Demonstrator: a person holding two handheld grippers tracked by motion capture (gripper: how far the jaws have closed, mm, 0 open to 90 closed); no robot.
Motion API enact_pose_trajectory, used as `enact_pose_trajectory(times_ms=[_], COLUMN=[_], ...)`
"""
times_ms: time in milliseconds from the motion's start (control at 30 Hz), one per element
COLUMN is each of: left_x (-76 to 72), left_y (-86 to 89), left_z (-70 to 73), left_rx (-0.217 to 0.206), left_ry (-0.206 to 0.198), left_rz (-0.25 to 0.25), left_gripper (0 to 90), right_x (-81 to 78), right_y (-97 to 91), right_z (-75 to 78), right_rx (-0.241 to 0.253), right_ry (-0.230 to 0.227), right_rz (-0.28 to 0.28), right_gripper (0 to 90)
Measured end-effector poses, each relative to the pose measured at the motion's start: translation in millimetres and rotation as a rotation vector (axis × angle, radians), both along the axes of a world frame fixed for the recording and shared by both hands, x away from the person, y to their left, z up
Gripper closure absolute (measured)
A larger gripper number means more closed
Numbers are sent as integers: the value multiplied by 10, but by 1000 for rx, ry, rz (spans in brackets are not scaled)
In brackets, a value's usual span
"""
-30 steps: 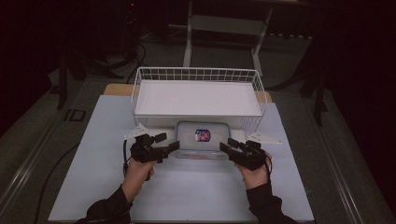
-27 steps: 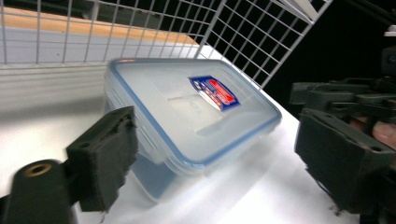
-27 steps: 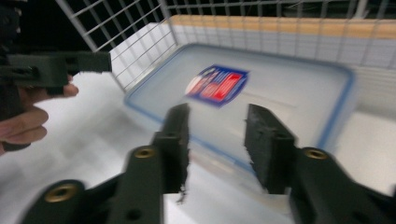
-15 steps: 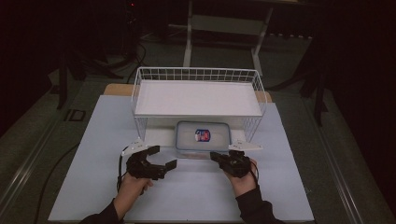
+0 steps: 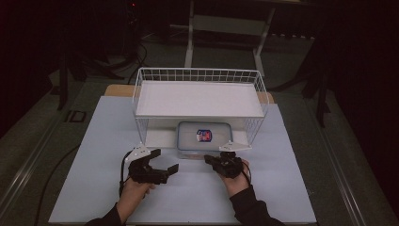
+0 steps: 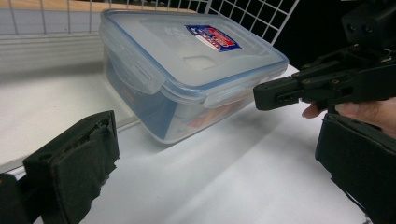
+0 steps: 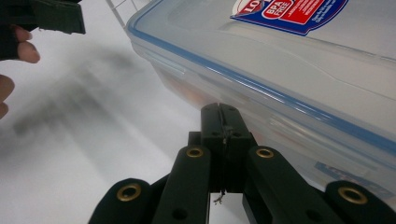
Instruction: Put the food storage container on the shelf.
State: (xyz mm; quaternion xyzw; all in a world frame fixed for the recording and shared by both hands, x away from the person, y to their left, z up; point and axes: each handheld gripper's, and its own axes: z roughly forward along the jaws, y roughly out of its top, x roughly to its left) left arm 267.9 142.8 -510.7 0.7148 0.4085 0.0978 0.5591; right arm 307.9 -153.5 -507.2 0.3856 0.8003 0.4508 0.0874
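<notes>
Plastic box (image 5: pixel 204 136) sits under the wire basket (image 5: pixel 200 94), between both grippers. Left gripper (image 5: pixel 162 165) jaws wide; right gripper (image 5: pixel 210 161) jaws pressed together, empty. Box contents indistinct.

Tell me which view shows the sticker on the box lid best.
The left gripper view: the whole sticker sits unblocked on the box lid. The right gripper view crops the sticker at the top edge. In the high view it is a tiny blur.
</notes>
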Motion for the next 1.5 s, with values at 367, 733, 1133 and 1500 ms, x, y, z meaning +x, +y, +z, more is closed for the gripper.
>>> enact_pose_trajectory(times_ms=[367, 733, 1133, 1500], left_x=[6, 0, -12, -23], left_y=[28, 20, 22, 4], left_z=[-39, -50, -49, -49], left_rx=[11, 14, 18, 25], left_ry=[6, 6, 3, 5], left_rz=[10, 9, 2, -3], left_gripper=[0, 0, 0, 0], right_x=[208, 418, 643, 685], right_y=[73, 100, 136, 209], right_z=[-58, -59, -38, -51], right_rx=[-6, -3, 5, 21], right_ry=[-3, -9, -15, -12], right_rz=[-43, -95, -139, -144], right_gripper=[900, 900, 897, 893])
